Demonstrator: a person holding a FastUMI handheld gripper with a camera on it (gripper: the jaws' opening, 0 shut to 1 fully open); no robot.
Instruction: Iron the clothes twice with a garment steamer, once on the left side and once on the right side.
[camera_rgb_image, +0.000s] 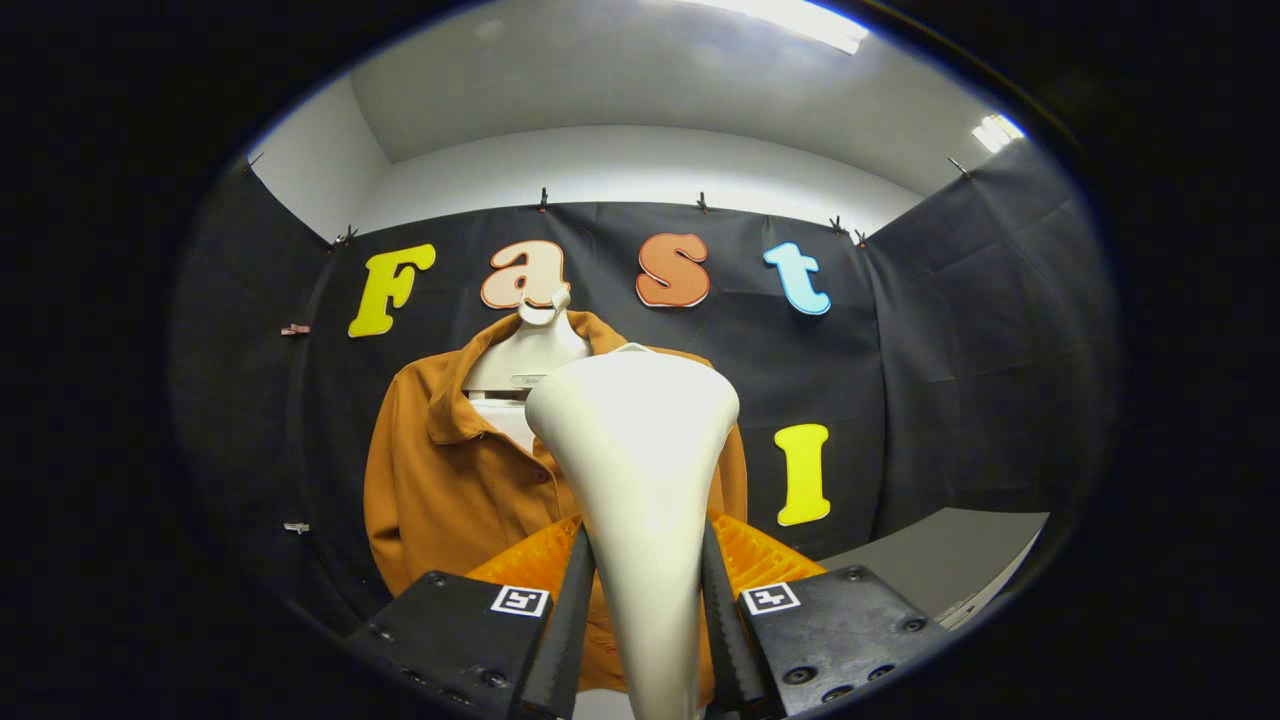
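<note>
Steamer sits clamped in your hand-held gripper, head up, near the shirt. No side looks done yet. Next, move it onto the left side.

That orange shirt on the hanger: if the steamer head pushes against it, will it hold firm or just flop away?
Probably flop. The orange shirt hangs loose from a hanger, with soft folds, so it would likely give and swing back. It looks light, so the steamer, clamped between the gripper fingers, may need only gentle pressure.
</note>
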